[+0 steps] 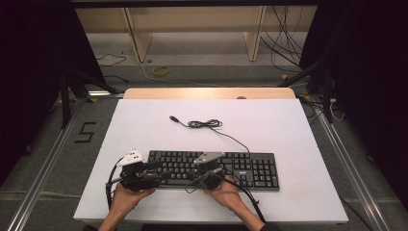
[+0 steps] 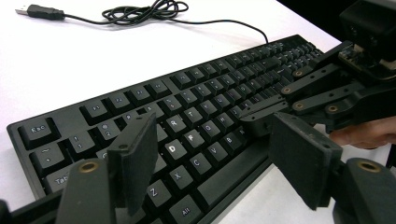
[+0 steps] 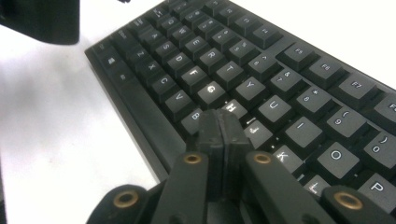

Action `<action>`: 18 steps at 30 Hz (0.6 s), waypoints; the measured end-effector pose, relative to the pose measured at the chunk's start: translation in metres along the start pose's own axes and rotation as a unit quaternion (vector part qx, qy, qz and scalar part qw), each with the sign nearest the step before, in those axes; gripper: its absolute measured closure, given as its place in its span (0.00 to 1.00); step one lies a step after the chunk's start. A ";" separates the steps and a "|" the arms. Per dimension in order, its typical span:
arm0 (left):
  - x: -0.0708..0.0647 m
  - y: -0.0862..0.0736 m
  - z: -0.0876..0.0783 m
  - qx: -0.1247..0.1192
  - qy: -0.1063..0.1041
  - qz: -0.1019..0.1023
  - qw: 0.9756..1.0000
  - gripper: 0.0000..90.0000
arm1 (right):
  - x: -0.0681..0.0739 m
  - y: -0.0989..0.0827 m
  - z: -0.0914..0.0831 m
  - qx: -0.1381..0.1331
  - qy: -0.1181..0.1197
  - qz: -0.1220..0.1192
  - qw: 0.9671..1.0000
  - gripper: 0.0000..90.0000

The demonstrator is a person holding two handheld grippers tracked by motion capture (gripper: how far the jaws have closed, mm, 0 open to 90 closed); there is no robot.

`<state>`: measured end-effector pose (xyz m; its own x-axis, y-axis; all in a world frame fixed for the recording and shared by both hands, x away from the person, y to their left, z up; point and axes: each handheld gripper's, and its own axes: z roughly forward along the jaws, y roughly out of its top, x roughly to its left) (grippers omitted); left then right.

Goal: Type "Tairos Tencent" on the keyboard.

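High view: black keyboard [image 1: 214, 169] lies on the white tabletop [image 1: 144, 125], near edge; left tool [image 1: 156, 173] over its left end, right tool [image 1: 196, 175] over the middle keys; jaw detail too small to read. Cable [image 1: 207, 124] coils behind the keyboard. Left gripper view: left tool [image 2: 219, 154] jaws stand wide apart, holding nothing, above the letter rows; keyboard's near-left corner cut off. Right gripper view: right tool [image 3: 223, 122] jaws pressed together, empty, tips low over keys near H; contact cannot be told; keyboard [image 3: 261, 79] runs off frame.
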<state>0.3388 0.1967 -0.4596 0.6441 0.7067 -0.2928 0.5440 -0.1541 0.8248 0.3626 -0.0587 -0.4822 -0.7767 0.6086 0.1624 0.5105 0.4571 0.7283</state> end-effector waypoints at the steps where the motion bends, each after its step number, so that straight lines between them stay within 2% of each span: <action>1: 0.000 0.000 0.000 0.000 0.000 0.000 1.000 0.36 | -0.001 0.001 -0.001 -0.005 0.005 0.003 1.000 0.99; 7: 0.001 0.000 0.000 -0.001 0.001 -0.001 1.000 0.36 | -0.006 0.005 -0.013 -0.035 0.014 0.021 0.999 0.95; 16: 0.002 0.000 0.000 -0.002 0.001 -0.002 1.000 0.36 | -0.009 0.005 -0.022 -0.048 0.018 0.023 0.998 0.87; 18: 0.002 0.000 0.000 -0.001 0.002 -0.001 1.000 0.36 | -0.010 0.005 -0.025 -0.050 0.019 0.024 0.998 0.81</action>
<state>0.3403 0.1980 -0.4599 0.6408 0.7096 -0.2929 0.5448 -0.1515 0.8248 0.3633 -0.0790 -0.4637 -0.7659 0.6031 0.2227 0.5098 0.3587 0.7820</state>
